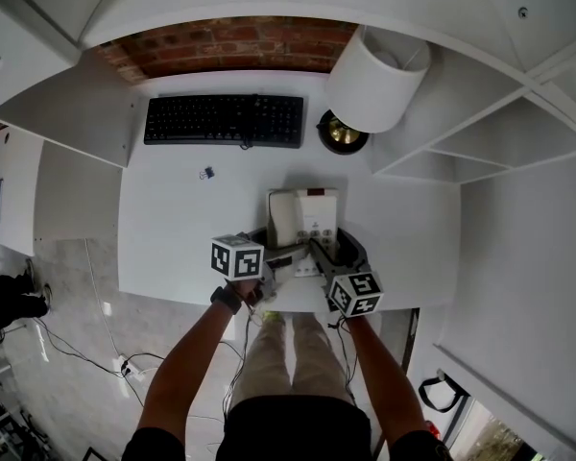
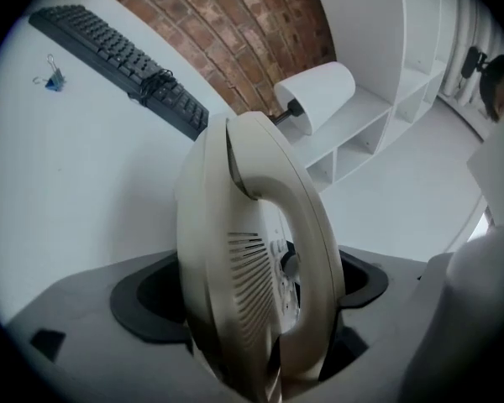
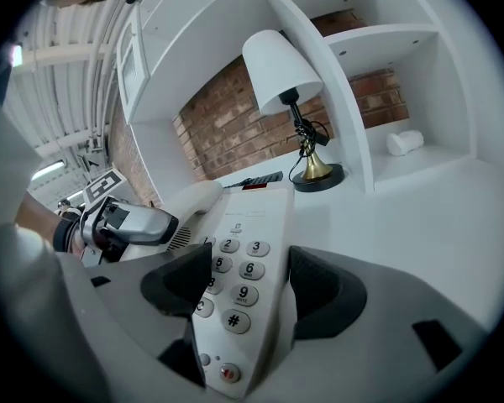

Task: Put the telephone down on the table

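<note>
A cream telephone [image 1: 302, 217] with its handset on the cradle lies near the front edge of the white table [image 1: 173, 229]. Both grippers are at its near end. In the left gripper view the telephone [image 2: 252, 250] stands edge-on and fills the space between the jaws of my left gripper [image 2: 265, 296], with no gap showing at either pad. My right gripper [image 3: 250, 280] straddles the keypad part of the telephone [image 3: 252, 267], one pad on its right edge and the other against the keys. In the head view the left gripper [image 1: 280, 257] and right gripper [image 1: 326, 253] almost meet.
A black keyboard [image 1: 224, 120] lies at the back of the table before a brick wall. A lamp with a white shade [image 1: 374, 80] and brass base [image 1: 344, 131] stands back right. A small binder clip [image 1: 207, 172] lies mid-left. White shelves [image 1: 480, 142] flank the right.
</note>
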`<action>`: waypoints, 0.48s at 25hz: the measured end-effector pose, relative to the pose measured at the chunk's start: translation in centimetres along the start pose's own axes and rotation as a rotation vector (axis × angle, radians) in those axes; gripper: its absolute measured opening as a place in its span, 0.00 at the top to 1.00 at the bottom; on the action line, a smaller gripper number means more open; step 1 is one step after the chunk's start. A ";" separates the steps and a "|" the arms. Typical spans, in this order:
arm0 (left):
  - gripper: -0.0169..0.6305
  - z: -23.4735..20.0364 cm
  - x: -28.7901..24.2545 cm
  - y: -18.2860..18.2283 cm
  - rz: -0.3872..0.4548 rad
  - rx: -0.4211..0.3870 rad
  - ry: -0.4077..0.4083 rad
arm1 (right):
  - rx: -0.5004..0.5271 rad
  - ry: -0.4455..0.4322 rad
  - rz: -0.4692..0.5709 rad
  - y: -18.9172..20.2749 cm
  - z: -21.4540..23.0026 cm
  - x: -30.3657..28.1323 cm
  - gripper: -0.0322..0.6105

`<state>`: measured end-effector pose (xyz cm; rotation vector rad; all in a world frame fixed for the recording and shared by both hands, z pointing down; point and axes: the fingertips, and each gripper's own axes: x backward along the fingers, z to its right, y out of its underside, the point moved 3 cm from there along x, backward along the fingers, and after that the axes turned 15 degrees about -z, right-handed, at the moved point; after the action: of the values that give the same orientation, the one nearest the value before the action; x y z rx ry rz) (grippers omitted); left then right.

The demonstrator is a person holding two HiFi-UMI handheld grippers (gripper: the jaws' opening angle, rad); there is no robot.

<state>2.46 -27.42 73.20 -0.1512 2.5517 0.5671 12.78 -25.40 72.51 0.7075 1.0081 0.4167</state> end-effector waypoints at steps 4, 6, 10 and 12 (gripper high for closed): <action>0.20 -0.3 0.3 -0.1 -0.002 -0.044 -0.057 | 0.018 0.024 0.015 0.1 -0.2 0.0 0.51; 0.19 -0.5 0.3 -0.1 -0.013 -0.063 -0.073 | 0.017 0.035 0.022 0.1 -0.2 0.0 0.51; 0.19 -1.0 0.7 0.1 -0.014 -0.090 -0.139 | 0.015 0.055 0.017 0.4 -0.4 0.0 0.51; 0.21 -1.6 1.5 0.0 -0.003 -0.158 -0.239 | 0.030 0.077 0.001 0.5 -0.4 -0.1 0.54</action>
<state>0.41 -28.14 73.63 -0.1337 2.2750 0.7399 12.37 -24.91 72.79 0.7232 1.0886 0.4334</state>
